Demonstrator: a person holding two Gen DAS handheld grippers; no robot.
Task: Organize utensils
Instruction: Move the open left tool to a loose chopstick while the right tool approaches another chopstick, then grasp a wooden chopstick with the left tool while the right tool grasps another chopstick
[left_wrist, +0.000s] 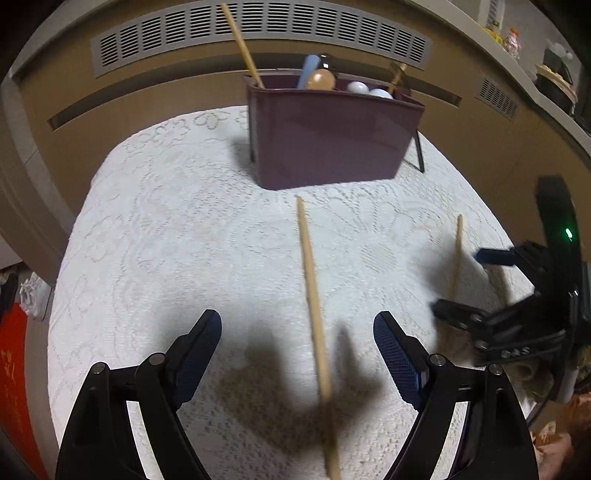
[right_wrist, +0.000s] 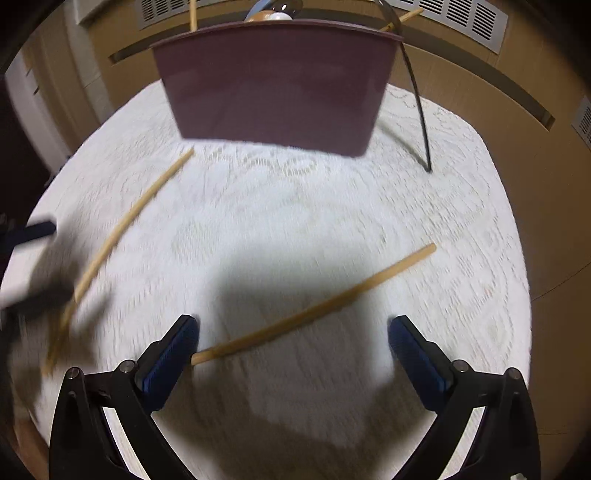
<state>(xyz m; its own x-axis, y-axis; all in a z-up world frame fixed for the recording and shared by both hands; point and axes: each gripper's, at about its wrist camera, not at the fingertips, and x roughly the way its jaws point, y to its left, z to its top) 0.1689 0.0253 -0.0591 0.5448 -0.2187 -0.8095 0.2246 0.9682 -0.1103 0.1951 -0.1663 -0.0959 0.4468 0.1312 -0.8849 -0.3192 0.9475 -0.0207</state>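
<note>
**Op:** Chopsticks, two of them loose on the white cloth (left_wrist: 155, 229), in front of the purple bin (left_wrist: 332, 144). The bin already holds other utensils.

**Spotter:** Which claw is on which?

**Op:** My left gripper (left_wrist: 297, 326) hangs over the left chopstick (left_wrist: 312, 302). The stick runs nearly straight along the way the fingers point, far tip towards the bin, near end passing down between the jaws and out of view. Jaws are spread wide; nothing is gripped.

**Spotter:** And the right?

**Op:** My right gripper (right_wrist: 293, 328) is over the right chopstick (right_wrist: 314, 306). That one lies slantwise: its near end sits just beside my left finger (right_wrist: 173, 354), and it angles up and away to the right. Those jaws are released too, pads clear of the wood.

**Spotter:** Easier pick?

**Op:** I judge the left. Its stick lies lengthwise in the gap, so closing straight would catch it. On the right I'd roll the wrist first to square up.
</note>
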